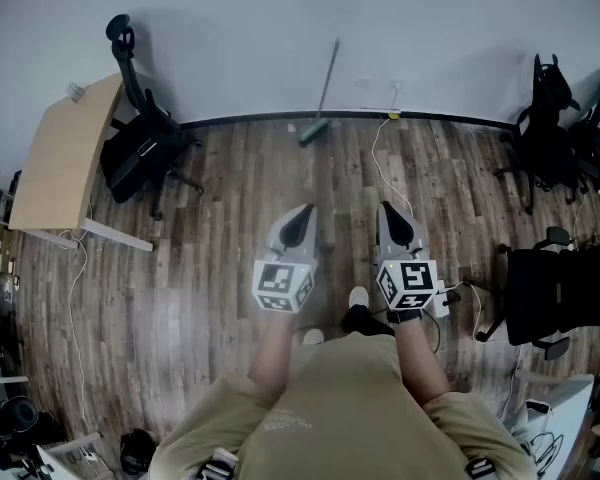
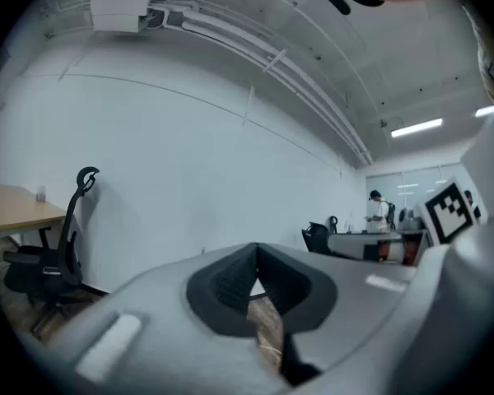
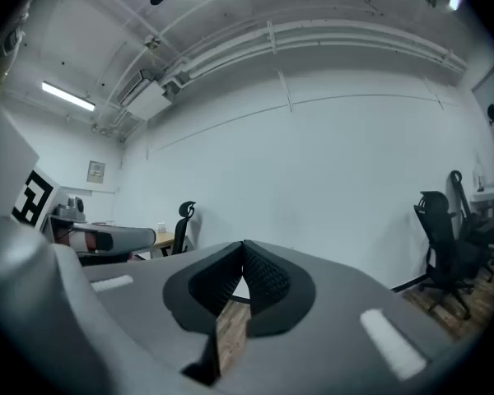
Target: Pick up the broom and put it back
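From the head view, a person stands on a dark wood-plank floor in an office, facing a plain white wall. The left tool and the right tool are held side by side, level, both aimed at that wall. The broom leans upright against the wall straight ahead, its green head on the floor at the skirting, well apart from both tools. A light wooden bench stands at the left with a black office chair just beside it. More black chairs line the right side, and a white cable trails across the boards from the wall.

In the left gripper view, the left tool's jaws are closed tip to tip with nothing between them. The white wall fills the view beyond. The office chair and bench edge sit at the left, and a distant person stands at desks on the right, under ceiling strip lights.

In the right gripper view, the right tool's jaws are likewise closed and empty. Ahead lies the same wall, with chairs at either side.
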